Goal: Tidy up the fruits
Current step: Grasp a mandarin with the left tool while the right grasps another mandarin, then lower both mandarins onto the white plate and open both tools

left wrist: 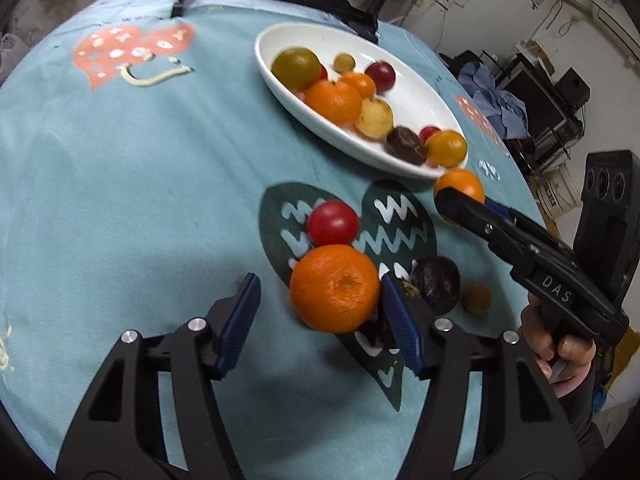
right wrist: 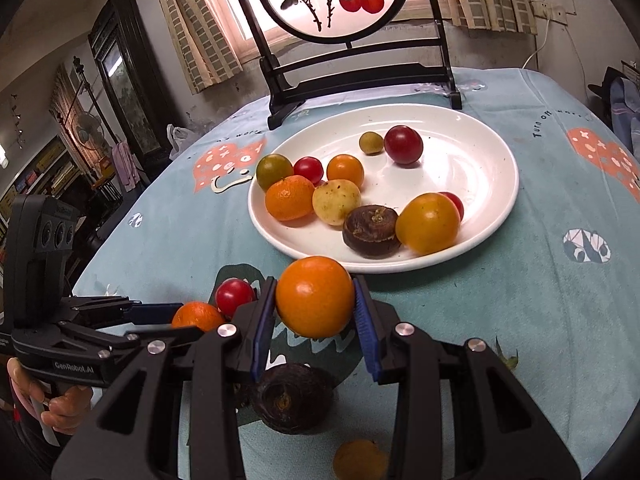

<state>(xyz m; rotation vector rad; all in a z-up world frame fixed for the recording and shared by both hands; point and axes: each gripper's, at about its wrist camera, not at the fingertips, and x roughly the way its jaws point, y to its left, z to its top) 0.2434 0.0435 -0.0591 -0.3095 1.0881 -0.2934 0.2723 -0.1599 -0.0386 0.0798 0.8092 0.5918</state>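
My right tool (right wrist: 315,300) is clenched on an orange fruit (right wrist: 315,297), its blue pads pressing both flanks, and it hangs just short of the near rim of the white plate (right wrist: 476,240), which already carries a cluster of fruits toward its left and front. My left tool (left wrist: 320,312) is released, jaws spread wide, with the mandarin (left wrist: 335,287) lying on the desk (left wrist: 120,184) near its right pad; from the left wrist view I cannot tell whether that pad touches the peel. A red tomato (left wrist: 333,223) sits just behind the mandarin, and a dark brown fruit (left wrist: 436,285) and a small tan one (left wrist: 477,298) lie to its right. The main risk, as I judge it, is the held fruit: it is round and smooth, gripped near its widest part, so a jolt could squirt it out and send it rolling across the cloth. Dropping it from too high onto the plate could knock the yellow-orange tomato (right wrist: 427,222) or the dark fruit (right wrist: 371,231) beside it over the shallow rim. On the left, closing off-centre would push the mandarin into the red tomato and scatter both.
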